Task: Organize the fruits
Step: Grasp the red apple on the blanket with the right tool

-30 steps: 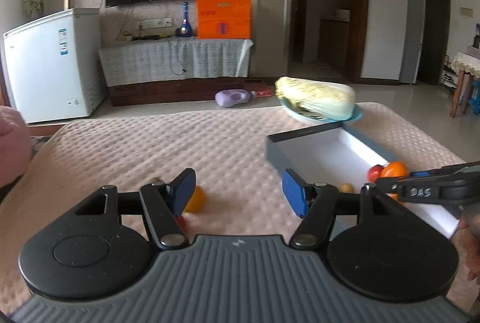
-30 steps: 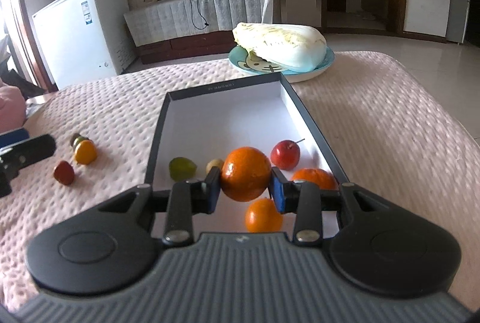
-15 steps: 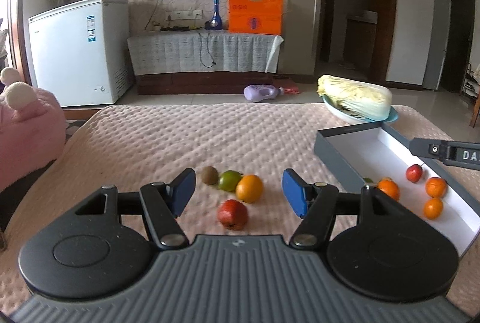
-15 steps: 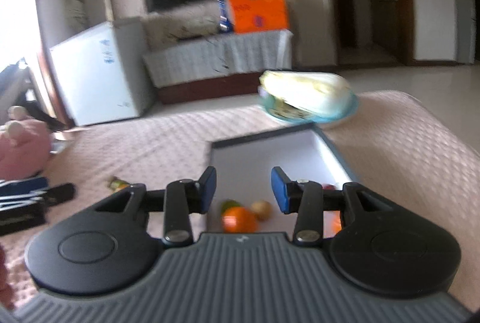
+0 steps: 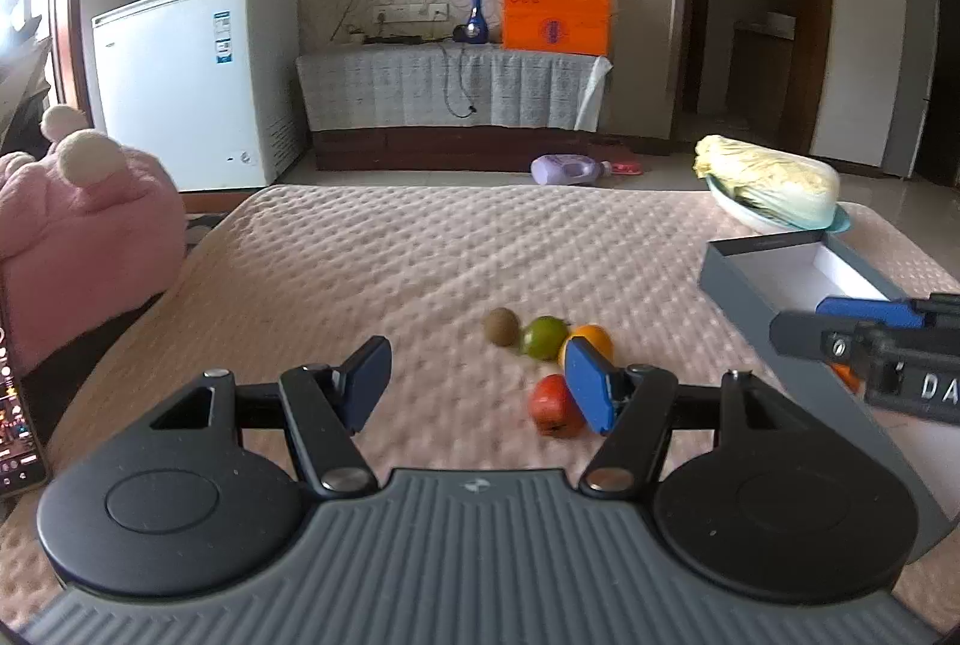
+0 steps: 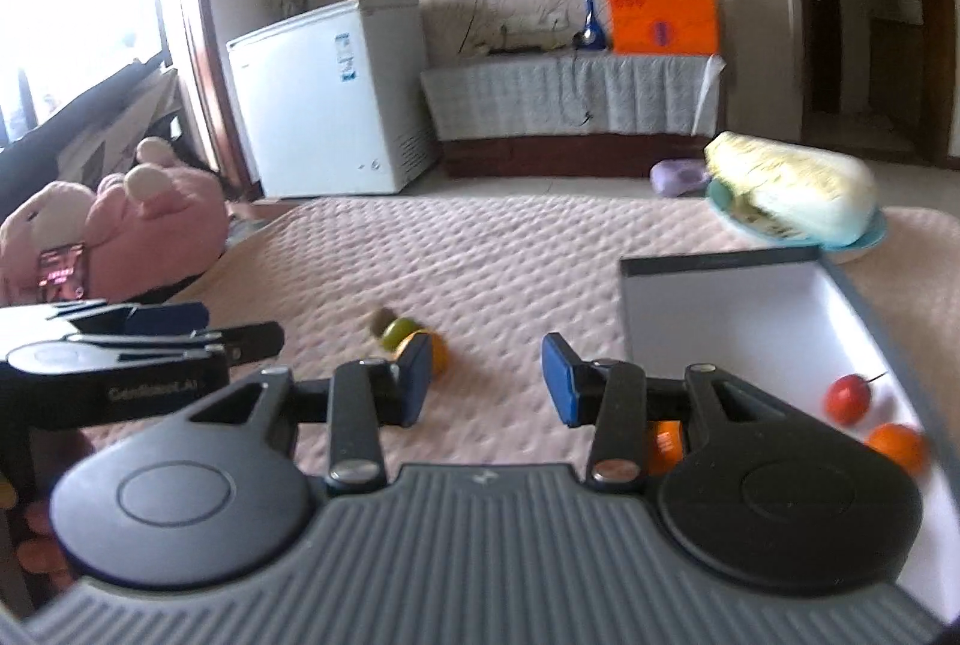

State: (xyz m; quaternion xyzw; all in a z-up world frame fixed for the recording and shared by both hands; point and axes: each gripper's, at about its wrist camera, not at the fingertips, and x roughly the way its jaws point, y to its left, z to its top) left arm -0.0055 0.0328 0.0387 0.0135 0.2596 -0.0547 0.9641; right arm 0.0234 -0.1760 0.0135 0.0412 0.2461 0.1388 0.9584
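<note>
Fruit lies in two groups on a pink quilted surface [image 5: 420, 255]; whether a bed or a desk carries it cannot be told. On the cloth a brown kiwi [image 5: 501, 326], a green fruit [image 5: 543, 336], an orange [image 5: 594, 336] and a red fruit [image 5: 555, 405] sit close together, the first three in a touching row, the red one nearer the camera. The left gripper [image 5: 474, 387] hovers just near of this group, jaws apart with nothing between them; its right pad overlaps the orange and red fruit in the left wrist view. To the right stands a grey box [image 6: 720, 266] with a white interior, holding a red fruit with stem [image 6: 847, 398] and two orange fruits [image 6: 897, 446], one partly hidden behind the right gripper [image 6: 486, 381]. That gripper's jaws are apart and empty, over bare cloth left of the box. Beyond the box a cabbage [image 5: 768, 180] rests on a plate [image 5: 840, 224].
</note>
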